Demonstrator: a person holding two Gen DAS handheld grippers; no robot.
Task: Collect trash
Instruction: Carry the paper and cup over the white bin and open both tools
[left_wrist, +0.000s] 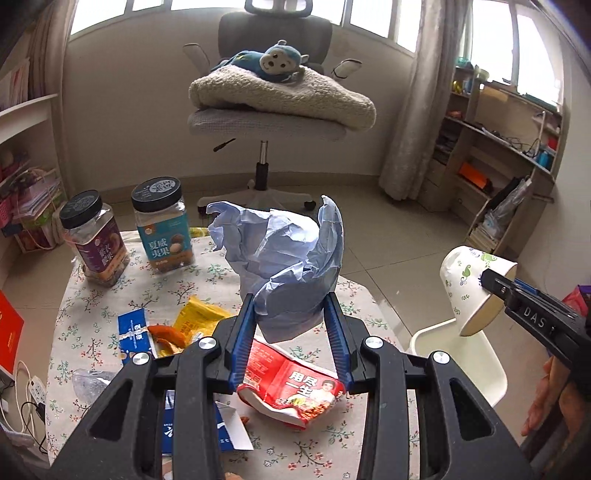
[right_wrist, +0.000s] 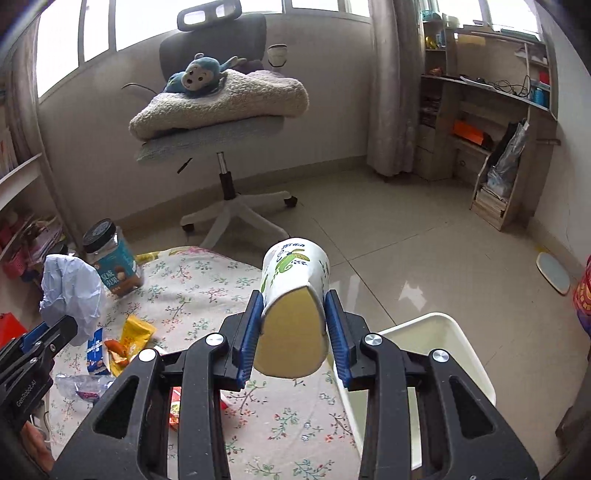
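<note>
While both hands are loaded, the left tool (left_wrist: 290, 325) grips a crumpled blue paper (left_wrist: 284, 258) low on its bulk, lifted clear of the surface (left_wrist: 96, 310), probably so it can travel to the bin without dragging other litter. Further right, the right tool (right_wrist: 293, 328) clamps a paper cup (right_wrist: 295, 295) across its sides near the mouth, squashing the rim flat; the cup lies tipped with its base pointing away. It hangs just over the edge of the surface, beside the white bin (right_wrist: 461, 354) that stands on the floor at the right, so I judge a drop there is next.

Still lying on the flowered cloth are a red wrapper (left_wrist: 295, 391), a yellow packet (left_wrist: 195, 317), a blue-and-white wrapper (left_wrist: 135, 332) and clear plastic (left_wrist: 88, 380). Two lidded jars (left_wrist: 125, 232) stand at the far left edge; they look like kept food, not trash. Nothing blocks the way from the cup to the bin; the left tool must cross the surface, passing near the right one.
</note>
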